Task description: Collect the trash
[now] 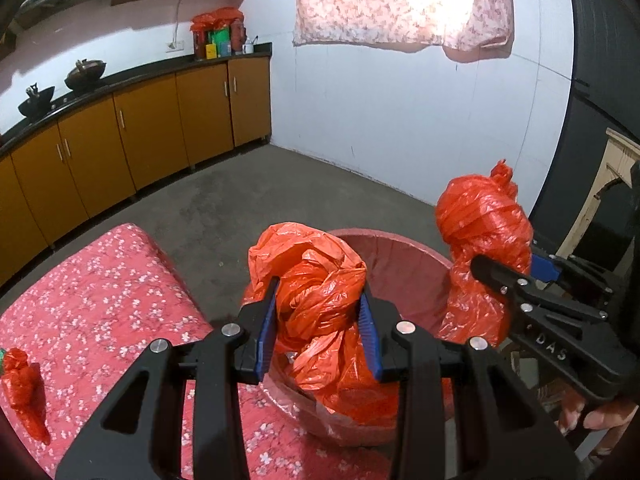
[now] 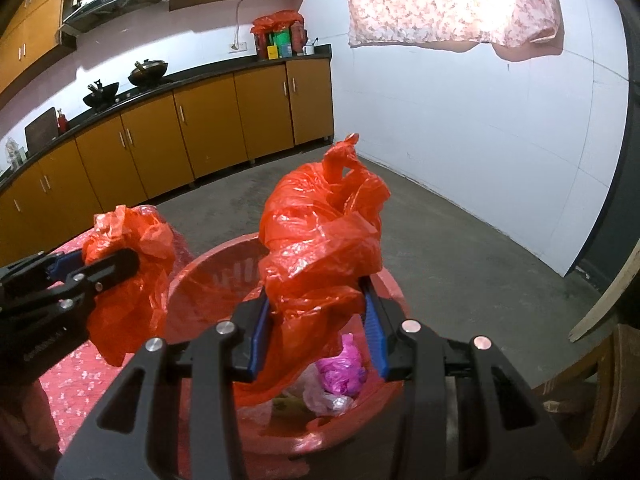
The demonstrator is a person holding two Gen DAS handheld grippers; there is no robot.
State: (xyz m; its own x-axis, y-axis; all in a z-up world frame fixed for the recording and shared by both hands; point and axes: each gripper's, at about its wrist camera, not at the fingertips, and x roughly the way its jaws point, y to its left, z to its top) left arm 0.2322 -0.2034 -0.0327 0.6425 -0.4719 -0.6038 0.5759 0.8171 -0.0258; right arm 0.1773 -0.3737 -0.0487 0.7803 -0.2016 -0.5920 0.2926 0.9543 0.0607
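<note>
Kitchen floor, grey, fills mid-frame; a red bin (image 2: 208,280) stands lower centre beside a floral cloth (image 1: 100,300). Left gripper (image 1: 320,320) is clamped on one red bag (image 1: 316,280); right gripper (image 2: 320,320) is clamped on a second bag (image 2: 320,240). Both bags hang over the bin mouth (long axes roughly upright), so release looks like the next step; neither hand is clearly nearer
</note>
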